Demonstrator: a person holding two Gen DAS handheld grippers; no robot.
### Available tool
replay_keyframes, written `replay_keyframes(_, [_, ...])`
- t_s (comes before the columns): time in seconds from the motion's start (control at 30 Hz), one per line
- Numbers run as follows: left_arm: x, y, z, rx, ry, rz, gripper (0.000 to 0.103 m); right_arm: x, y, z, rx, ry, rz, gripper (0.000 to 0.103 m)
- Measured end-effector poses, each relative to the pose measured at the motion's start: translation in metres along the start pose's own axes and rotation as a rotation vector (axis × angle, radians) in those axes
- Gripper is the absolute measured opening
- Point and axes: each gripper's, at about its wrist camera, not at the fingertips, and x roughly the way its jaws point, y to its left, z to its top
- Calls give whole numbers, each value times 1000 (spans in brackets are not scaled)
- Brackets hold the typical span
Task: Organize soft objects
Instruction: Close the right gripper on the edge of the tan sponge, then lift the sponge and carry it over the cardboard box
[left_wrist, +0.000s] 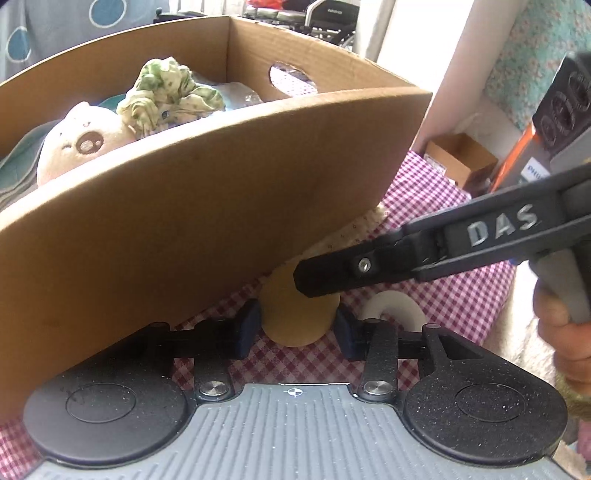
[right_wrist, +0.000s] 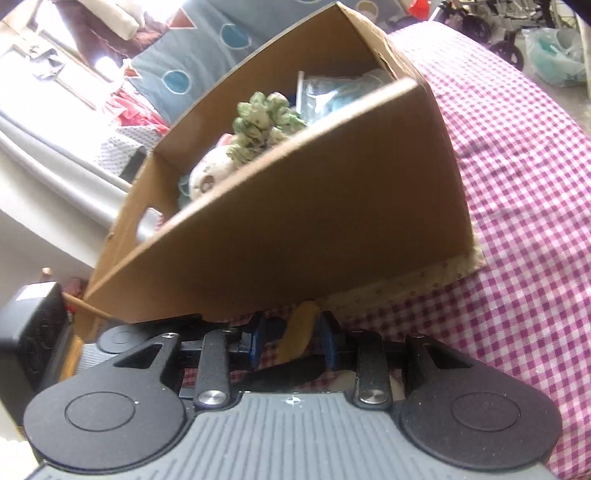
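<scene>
A tan soft piece (left_wrist: 291, 317) lies on the checked cloth just in front of the cardboard box (left_wrist: 184, 221). My left gripper (left_wrist: 297, 325) has its blue pads (left_wrist: 249, 326) against both sides of it. My right gripper (left_wrist: 314, 280) reaches in from the right and closes on the top of the same piece. In the right wrist view the tan piece (right_wrist: 299, 330) stands edge-on between my right gripper (right_wrist: 293, 332) pads. Inside the box (right_wrist: 314, 221) lie a cream plush toy (left_wrist: 81, 144) (right_wrist: 208, 179) and a crumpled green-spotted cloth (left_wrist: 166, 99) (right_wrist: 262, 122).
A white curved piece (left_wrist: 391, 304) sits right of the tan one. A cream mat (right_wrist: 443, 277) pokes out under the box on the red checked tablecloth (right_wrist: 517, 221). A hand (left_wrist: 561, 332) holds the right gripper's handle. A small open carton (left_wrist: 461, 158) stands beyond the table's edge.
</scene>
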Motion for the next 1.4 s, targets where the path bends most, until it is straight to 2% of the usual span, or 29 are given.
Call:
replay_keyframes(0.2, [-3,17,-1,-68,-17,-58,42,14,3,3,40,13,-10,32])
replay_keyframes(0.23, [-3,19,-2,-75,-20,-66,42,16,4,2,43,13,-14,29])
replay_keyframes(0.3, [-3,21,-2,-82,-25,-76,42,18,8,0,51,13,-15,16])
replay_keyframes(0.4, [-3,21,-2,-84,-21,-78,42,16,12,-3,36,-4,-21,8])
replay_keyframes(0.73, [-37,6,-1,-53,-69,-74,41,-25,37,-21,-28,-87,28,7])
replay_keyframes(1.0, [-96,-16,-1,17,-177,10,42,-64,77,-26,-155,-206,116,7])
replay_keyframes(1.2, [-132,-14,11,24,-263,68,42,-75,105,-8,-233,-278,187,7])
replay_keyframes(1.4, [-148,-4,35,27,-320,106,42,-77,119,27,-278,-289,209,7])
